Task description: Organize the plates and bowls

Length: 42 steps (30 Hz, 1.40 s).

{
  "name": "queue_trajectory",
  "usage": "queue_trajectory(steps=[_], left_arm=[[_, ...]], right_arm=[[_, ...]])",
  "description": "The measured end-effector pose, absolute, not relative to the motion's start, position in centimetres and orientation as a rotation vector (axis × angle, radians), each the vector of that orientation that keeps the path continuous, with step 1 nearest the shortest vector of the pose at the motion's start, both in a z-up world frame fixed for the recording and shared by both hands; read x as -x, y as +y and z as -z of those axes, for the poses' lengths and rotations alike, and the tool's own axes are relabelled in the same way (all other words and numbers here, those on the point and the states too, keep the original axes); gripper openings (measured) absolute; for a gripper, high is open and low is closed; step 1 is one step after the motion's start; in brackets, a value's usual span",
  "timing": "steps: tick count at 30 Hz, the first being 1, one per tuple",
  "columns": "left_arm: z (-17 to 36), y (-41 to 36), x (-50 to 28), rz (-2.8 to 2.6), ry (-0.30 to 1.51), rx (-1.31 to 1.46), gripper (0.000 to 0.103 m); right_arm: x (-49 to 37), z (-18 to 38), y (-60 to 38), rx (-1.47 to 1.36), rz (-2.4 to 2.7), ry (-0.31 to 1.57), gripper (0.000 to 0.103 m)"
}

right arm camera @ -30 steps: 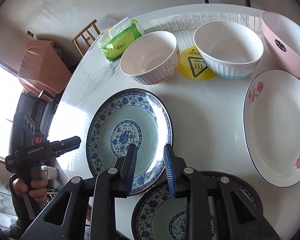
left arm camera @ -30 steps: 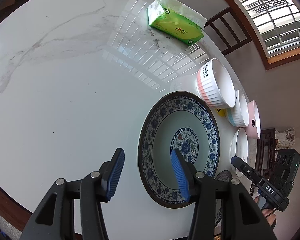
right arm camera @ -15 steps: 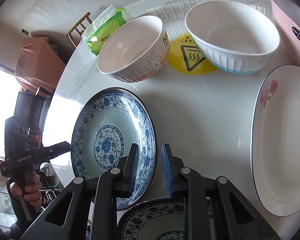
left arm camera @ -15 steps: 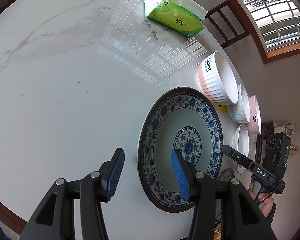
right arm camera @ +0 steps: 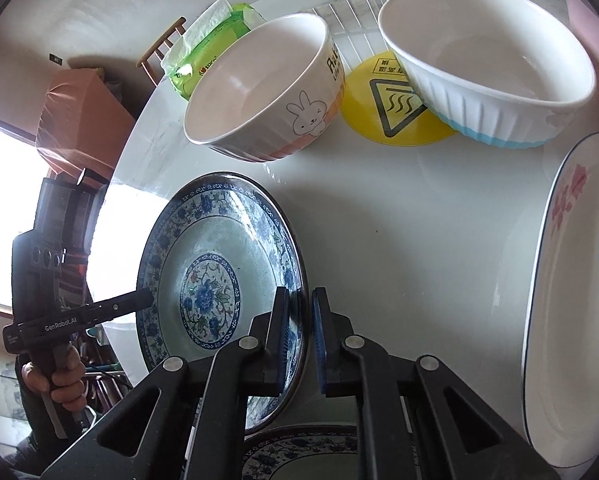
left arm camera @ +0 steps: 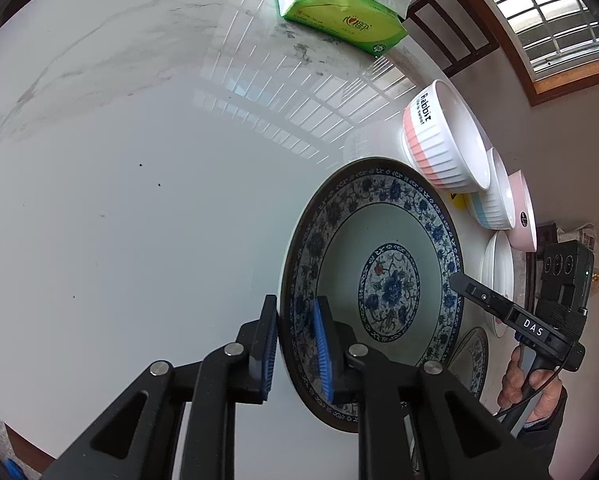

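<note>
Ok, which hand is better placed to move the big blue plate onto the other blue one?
Right, probably. The right gripper pinches the rim of the blue plate, and the second blue plate lies just below. The left gripper straddles the opposite rim more loosely.

Seen from the right wrist, the patterned plate (right arm camera: 219, 280) lies on the surface (right arm camera: 419, 240). Behind it stands the rabbit bowl (right arm camera: 259, 92), with the tissue pack (right arm camera: 203, 60) farther behind. The ribbed bowl (right arm camera: 487, 60) and oval platter (right arm camera: 571, 300) lie to its right.
</note>
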<state>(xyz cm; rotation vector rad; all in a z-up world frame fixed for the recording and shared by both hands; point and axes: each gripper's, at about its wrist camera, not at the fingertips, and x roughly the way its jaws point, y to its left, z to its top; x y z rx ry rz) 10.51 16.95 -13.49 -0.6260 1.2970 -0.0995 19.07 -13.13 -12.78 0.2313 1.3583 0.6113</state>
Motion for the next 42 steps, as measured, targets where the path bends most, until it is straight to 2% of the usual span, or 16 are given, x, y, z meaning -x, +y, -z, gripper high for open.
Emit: queue_trajectory(steps=[23, 42], left_arm=[[9.4, 22.2, -8.9, 0.034, 1.217, 0.504, 0.017], [11.4, 28.2, -7.6, -0.067, 1.220, 0.501, 0.018]], right_arm=[[-15.7, 10.2, -7.4, -0.229, -0.571, 1.290, 0.012], [-13.3, 12.4, -0.4, -0.237, -0.558, 1.324, 0.013]])
